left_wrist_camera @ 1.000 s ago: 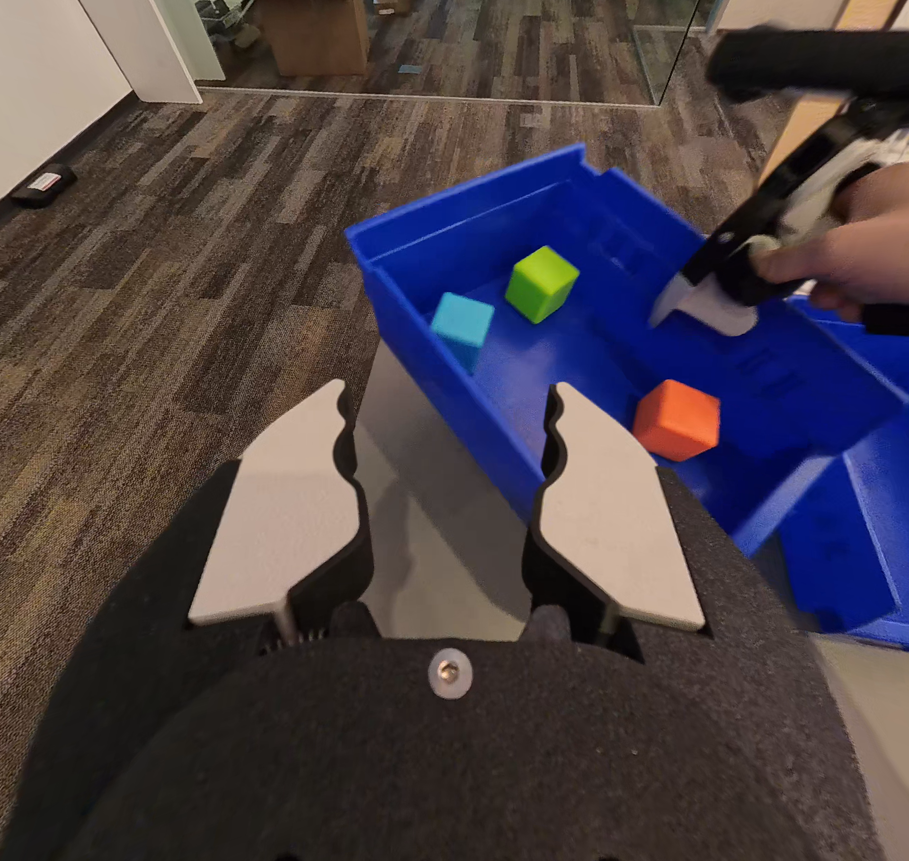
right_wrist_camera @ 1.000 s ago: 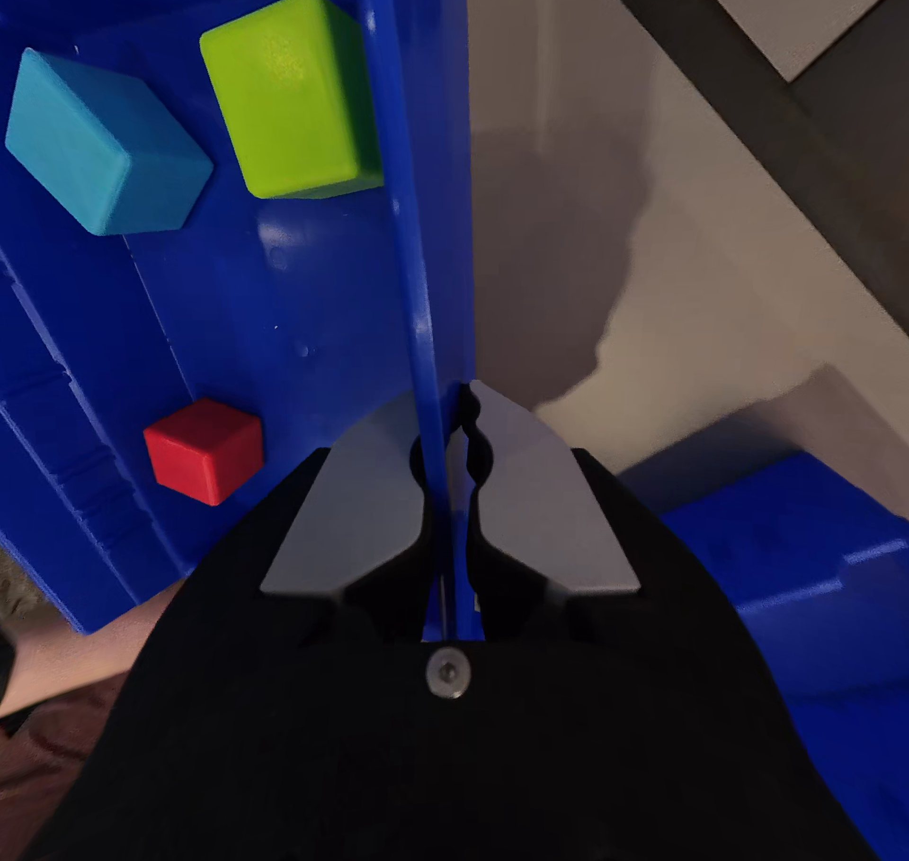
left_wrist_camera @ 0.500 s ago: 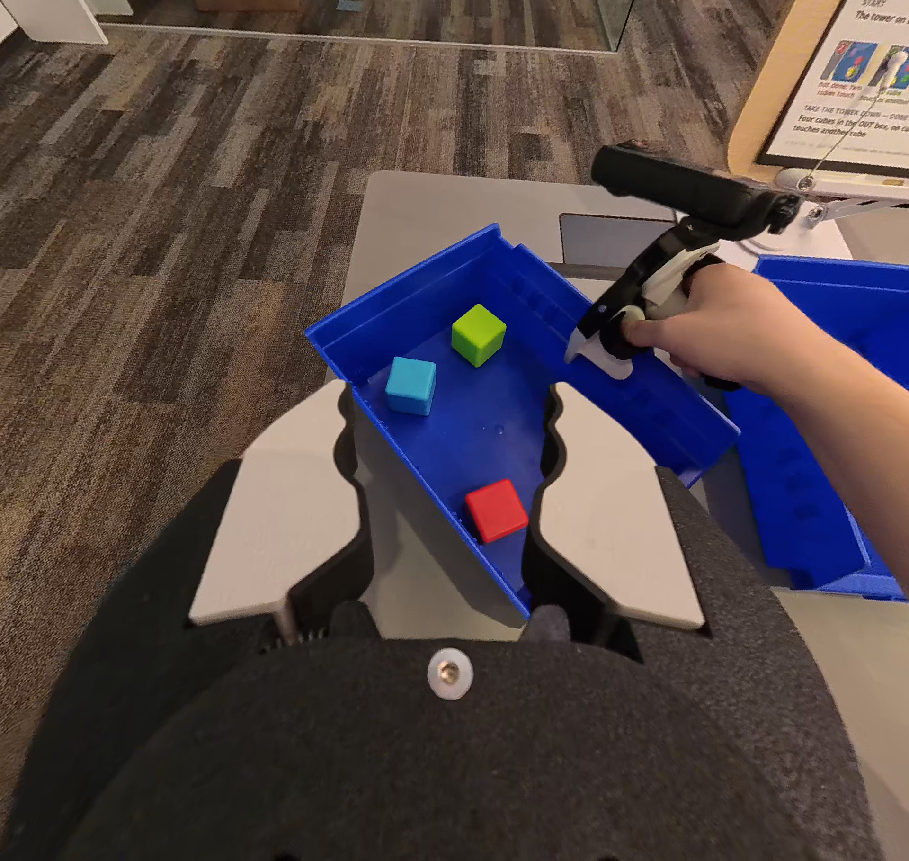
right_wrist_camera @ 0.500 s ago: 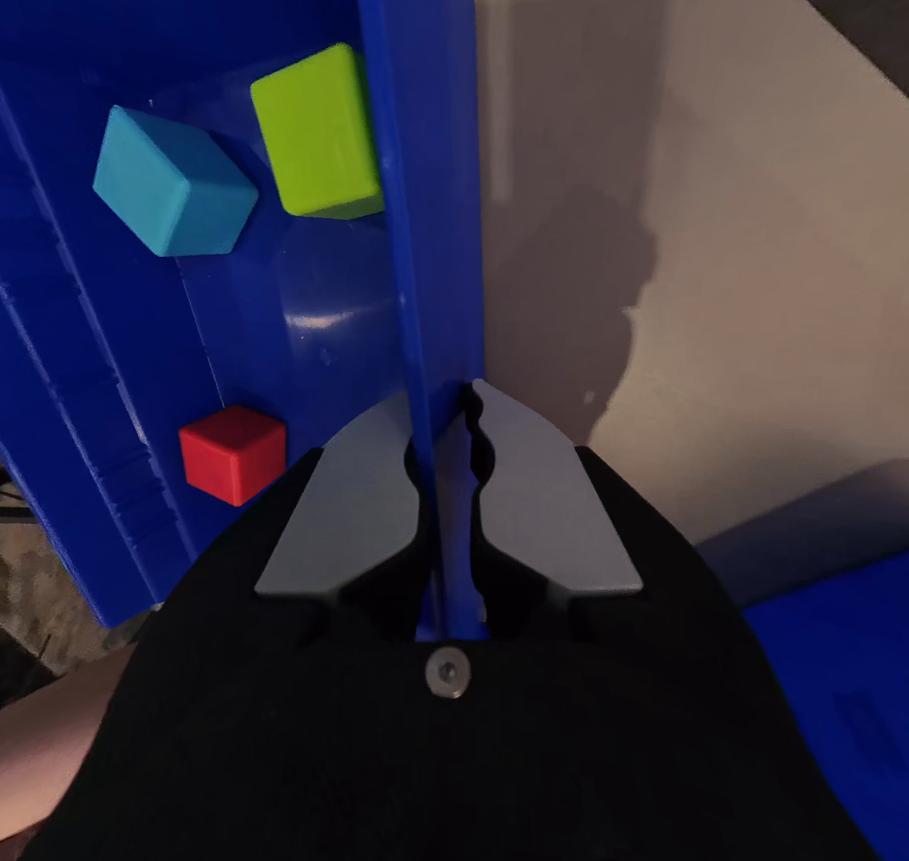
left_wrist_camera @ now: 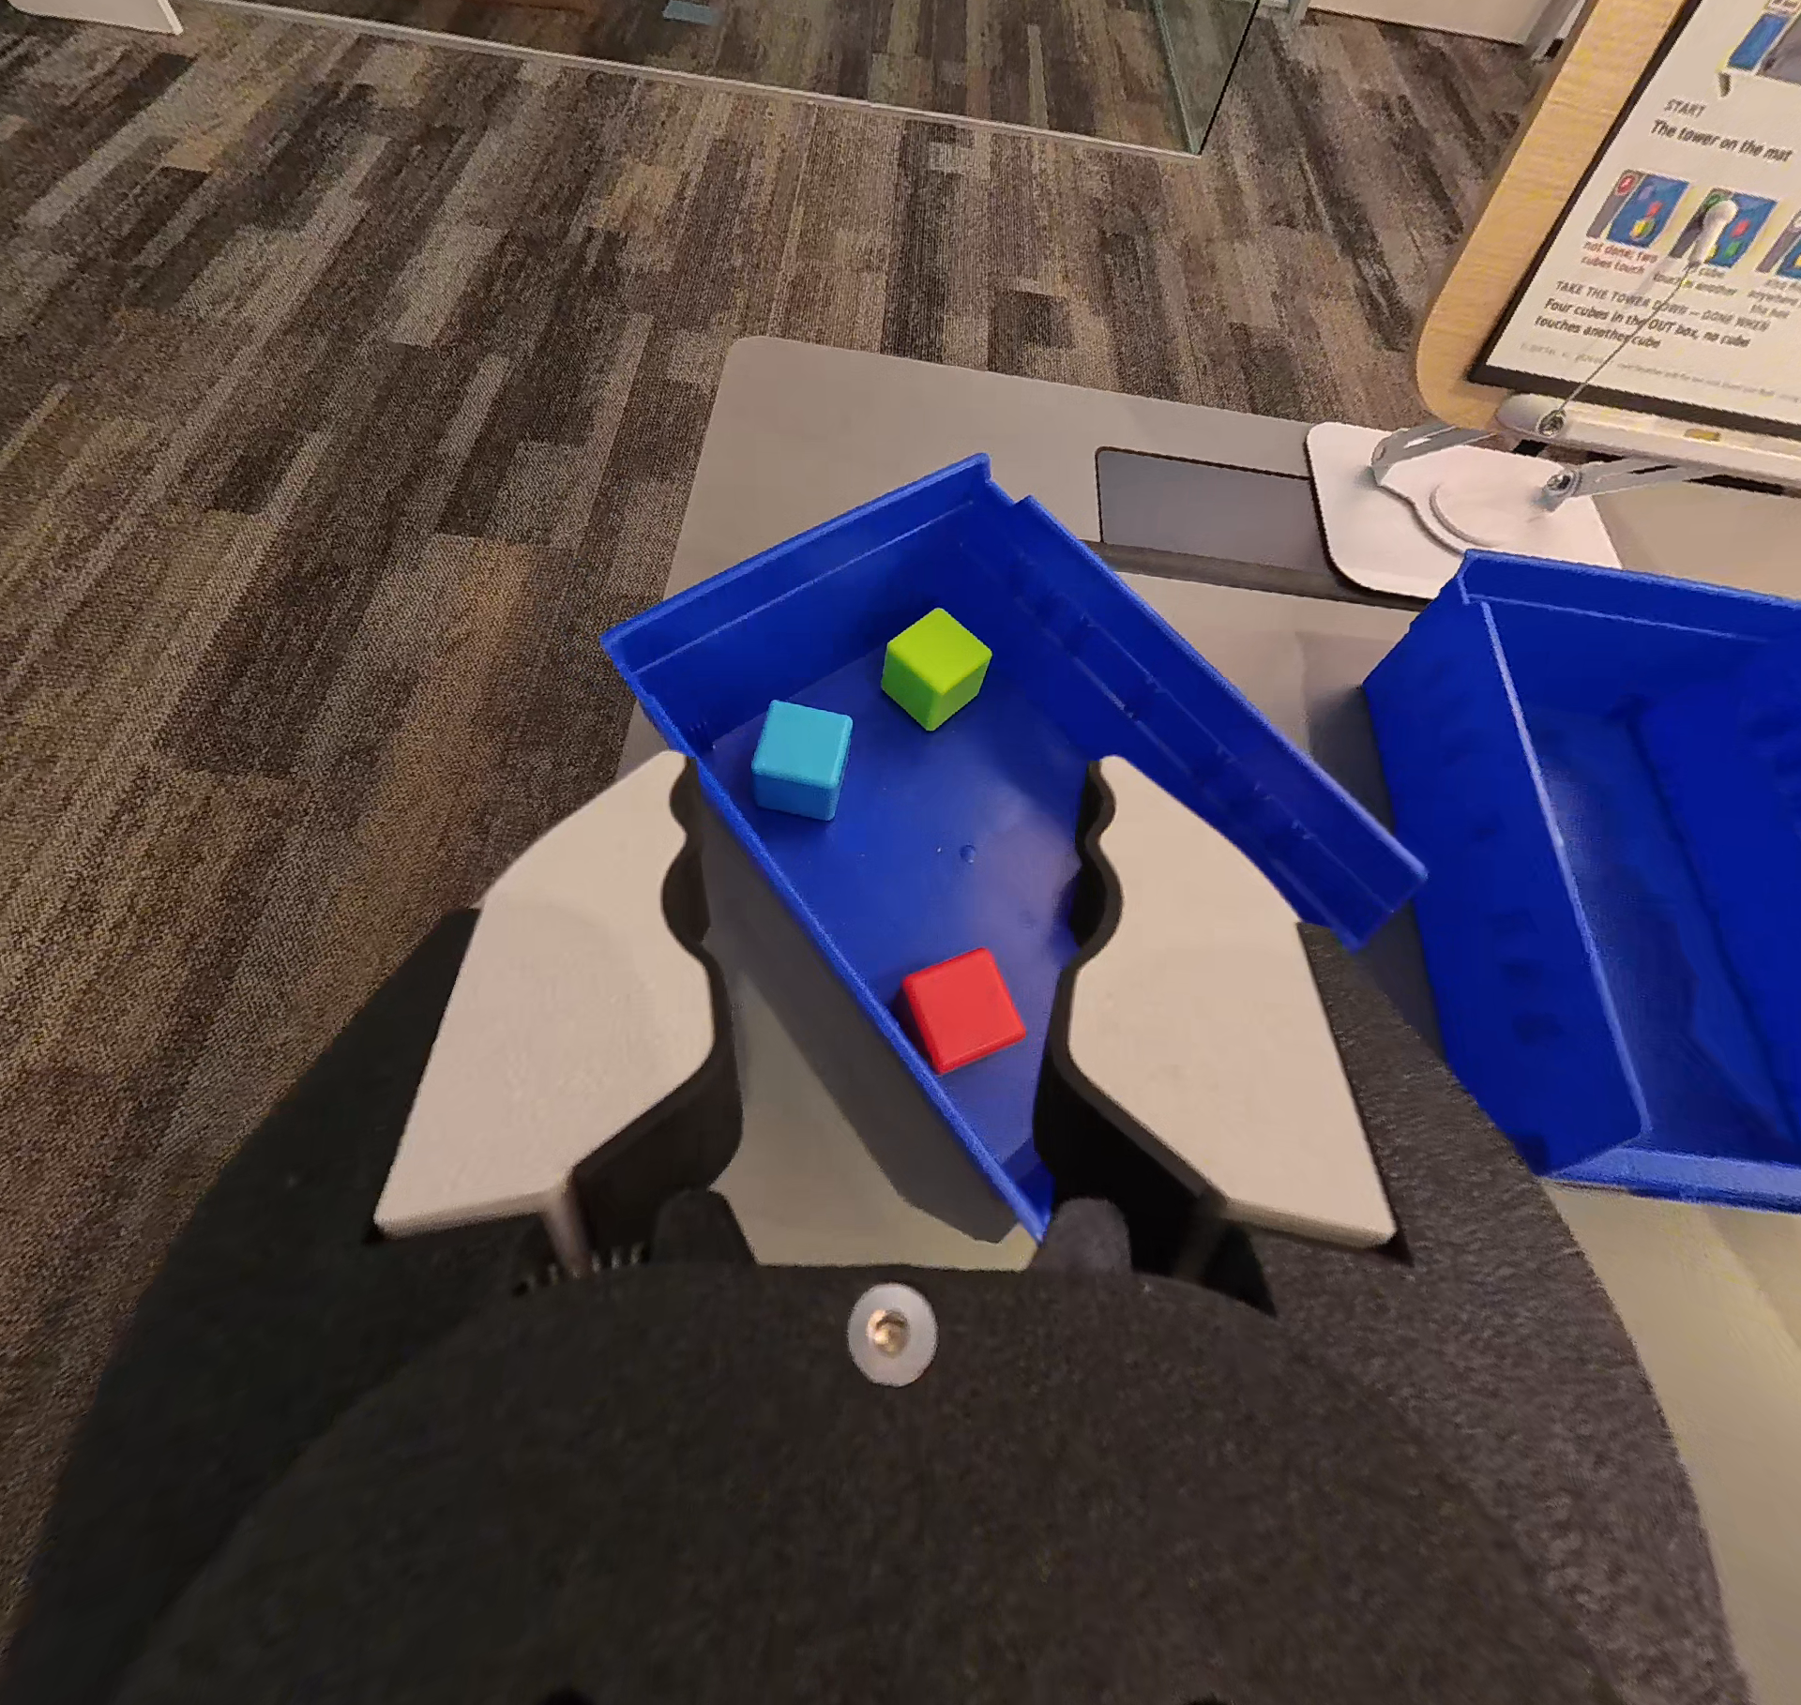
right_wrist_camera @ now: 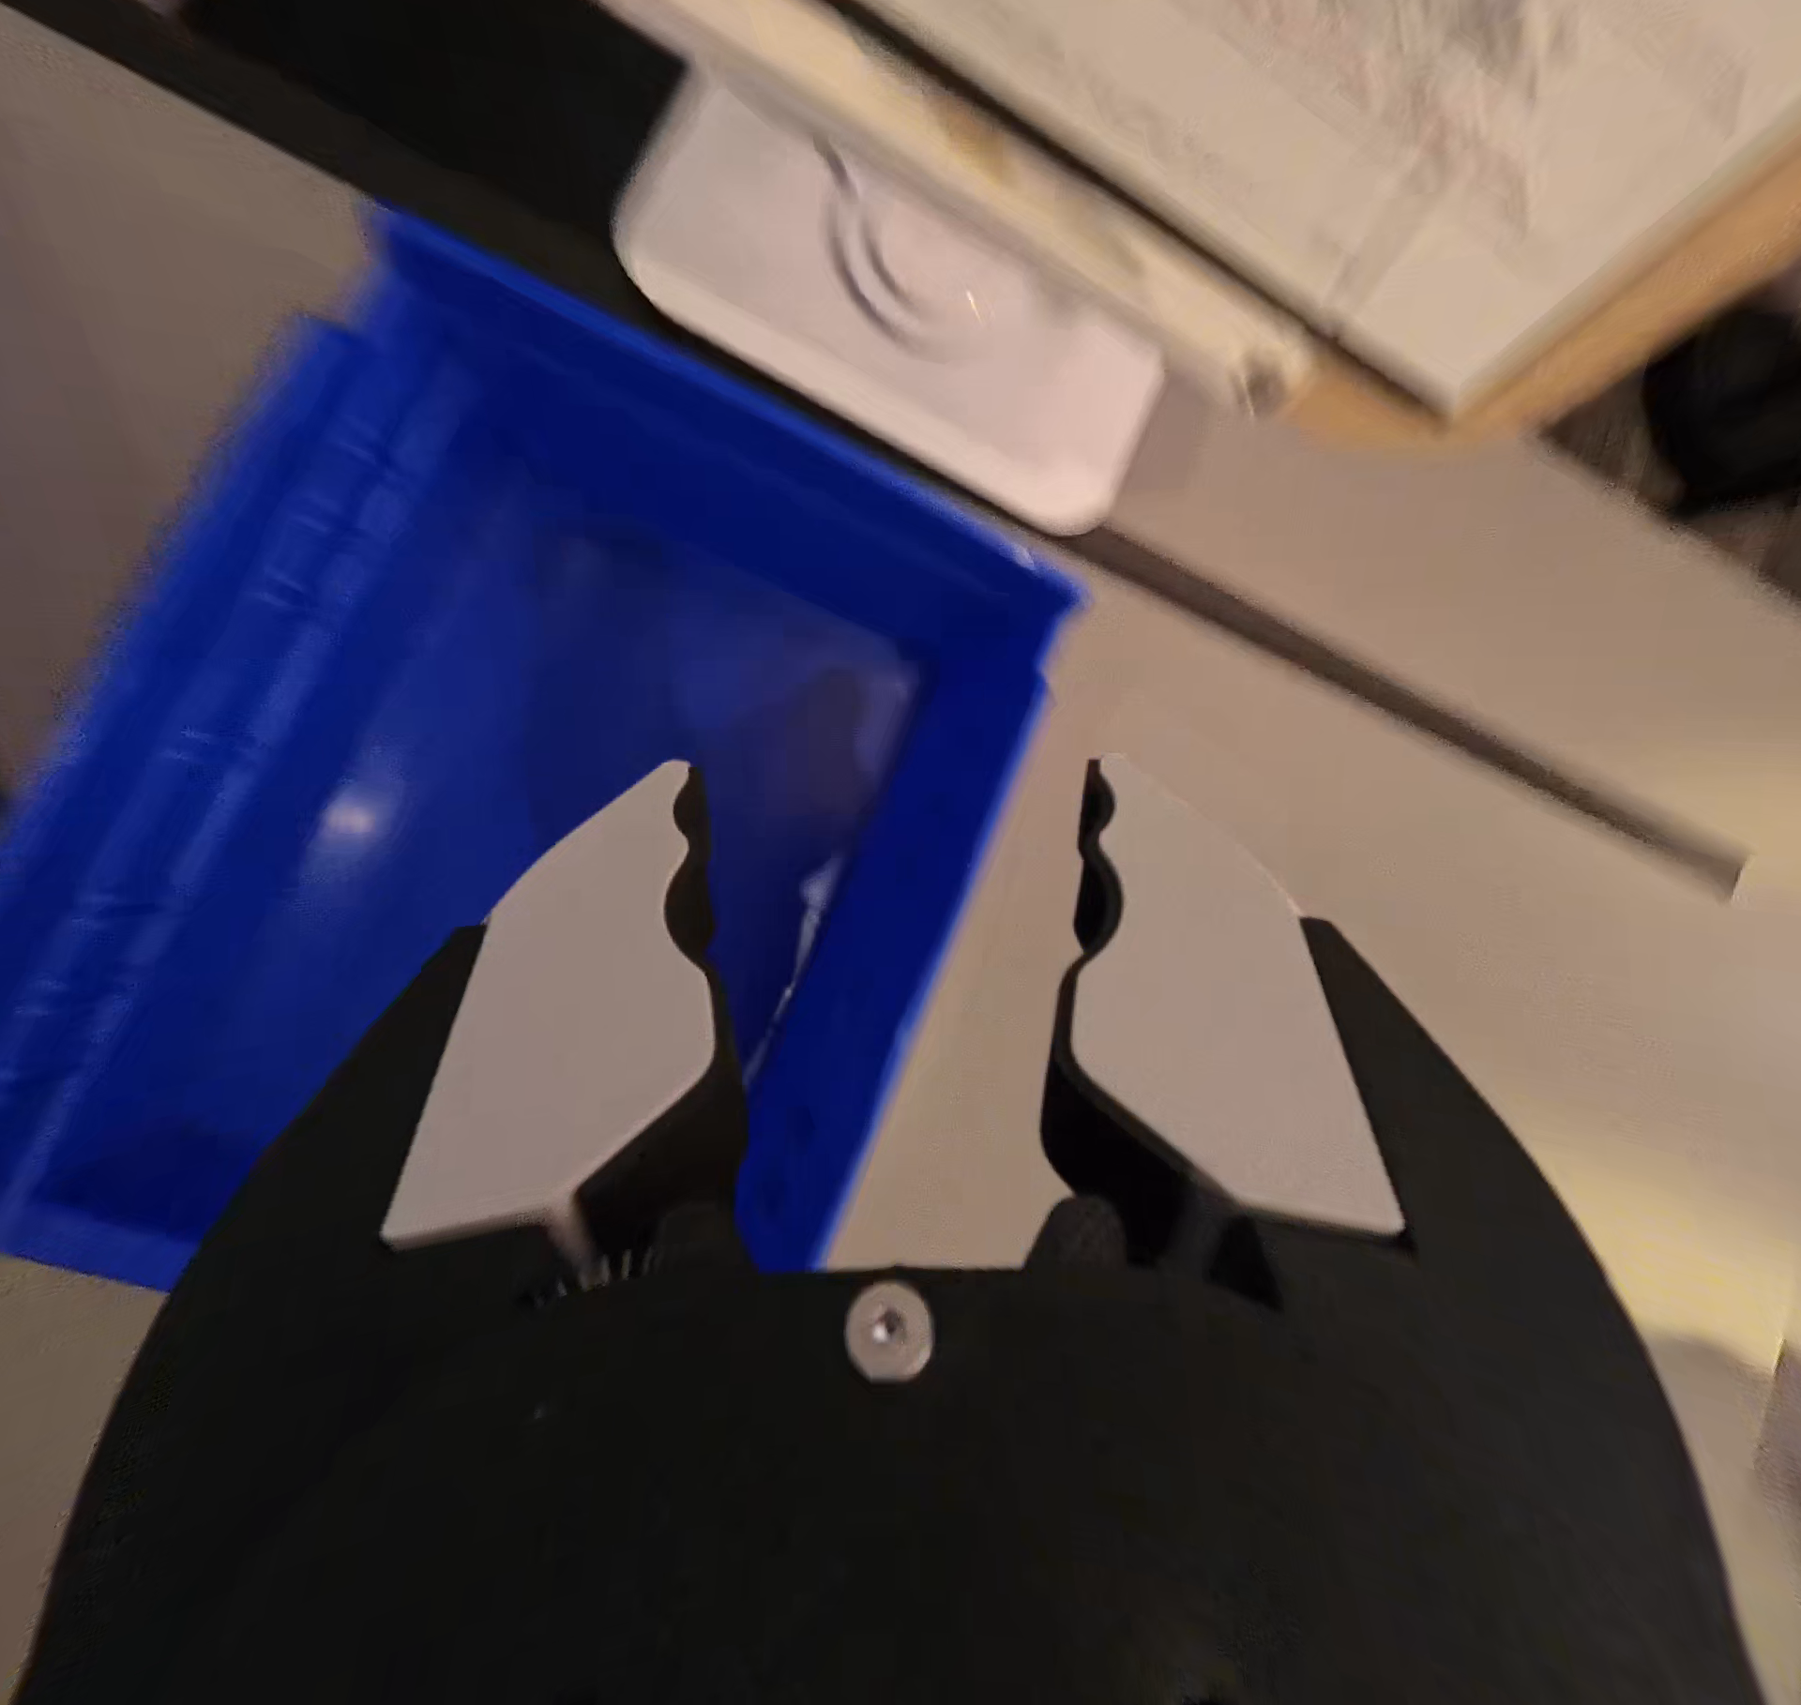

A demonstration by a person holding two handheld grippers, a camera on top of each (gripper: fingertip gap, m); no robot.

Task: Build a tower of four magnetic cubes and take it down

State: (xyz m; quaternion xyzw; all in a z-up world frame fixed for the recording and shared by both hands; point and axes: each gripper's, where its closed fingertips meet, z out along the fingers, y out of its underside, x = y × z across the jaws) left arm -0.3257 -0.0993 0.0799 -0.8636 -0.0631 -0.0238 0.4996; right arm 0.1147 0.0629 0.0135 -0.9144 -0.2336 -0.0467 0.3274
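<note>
Let go of the blue box (left_wrist_camera: 1218,703) wall, so right claw (right_wrist_camera: 889,864) now spread wide over the other empty box (right_wrist_camera: 984,703); left claw (left_wrist_camera: 892,864) spread too, with red cube (left_wrist_camera: 960,1007), blue cube (left_wrist_camera: 801,759), green cube (left_wrist_camera: 934,667) just ahead, ready for picking.

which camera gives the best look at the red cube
The left wrist view: the red cube lies sharp and unblocked in the near end of the blue bin. The right wrist view, blurred, shows only another bin, no cube.
</note>
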